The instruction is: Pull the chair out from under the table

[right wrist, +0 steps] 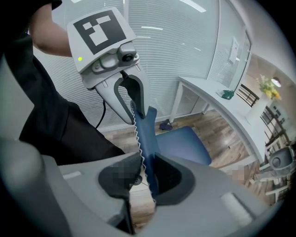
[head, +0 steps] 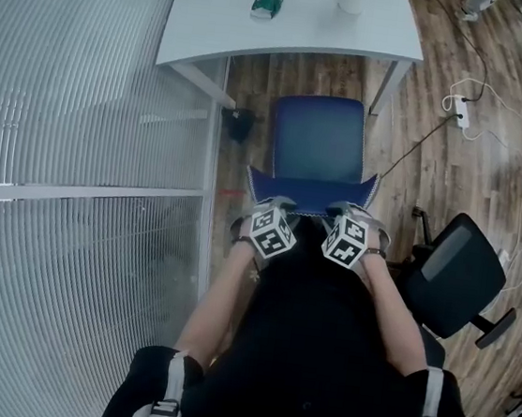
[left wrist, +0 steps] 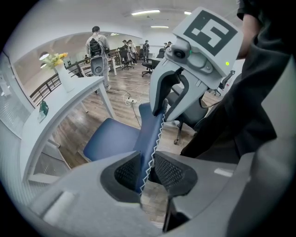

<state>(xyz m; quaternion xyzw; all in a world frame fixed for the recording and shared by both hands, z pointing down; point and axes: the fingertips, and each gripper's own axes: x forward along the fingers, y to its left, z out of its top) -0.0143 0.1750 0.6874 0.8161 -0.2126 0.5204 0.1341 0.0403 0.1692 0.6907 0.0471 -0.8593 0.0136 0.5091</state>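
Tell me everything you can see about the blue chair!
The chair is blue, with a padded-looking seat and a thin backrest edged in white zigzag stitching. It stands upright on the wooden floor, facing the white table, its seat near the tabletop's edge. The left gripper and right gripper both clamp the backrest's top edge. Its legs are hidden.

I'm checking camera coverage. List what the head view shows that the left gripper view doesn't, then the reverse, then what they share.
Head view only: the left gripper from outside, marker cube up, and both forearms. Left gripper view only: people far down the room, yellow flowers, its own pads gripping the backrest edge. Both: blue chair, white table, right gripper on the backrest.
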